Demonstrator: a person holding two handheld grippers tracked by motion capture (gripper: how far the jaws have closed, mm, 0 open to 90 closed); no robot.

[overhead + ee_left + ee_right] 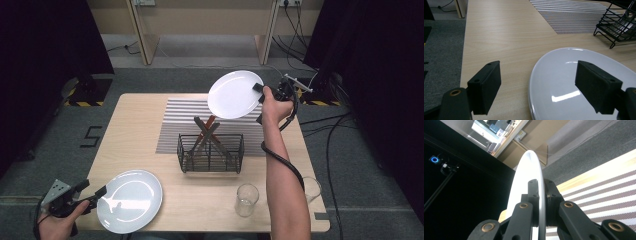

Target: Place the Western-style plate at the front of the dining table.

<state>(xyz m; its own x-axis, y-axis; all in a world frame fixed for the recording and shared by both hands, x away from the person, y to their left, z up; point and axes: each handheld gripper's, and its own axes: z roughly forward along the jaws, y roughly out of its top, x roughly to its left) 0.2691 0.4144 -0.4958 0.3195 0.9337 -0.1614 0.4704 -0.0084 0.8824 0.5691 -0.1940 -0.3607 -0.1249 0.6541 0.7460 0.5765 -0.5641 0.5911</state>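
Raised white plate [234, 94] being held tilted in the upper middle of the high view, above the black wire rack [211, 153], presumably for lowering edgewise into a slot. Right gripper [260, 93] clamping tight on that plate's right rim; in the right gripper view, both jaws pressing flat against the thin rim [540, 202], plate [527, 180] showing edge-on, a grip suited to keeping it upright. Rack sitting at frame centre on the striped mat [175, 117], already carrying crossed utensils [210, 132]. Second white plate [129, 200] lying flat on the wooden table [135, 130] at lower left, likely awaiting its turn. Left gripper [95, 193] hovering at that plate's left edge, jaws standing wide apart, one over bare table, one over the plate [564, 82], nothing gripped. Two drinking glasses [247, 199] standing at lower right, well apart from both plates.
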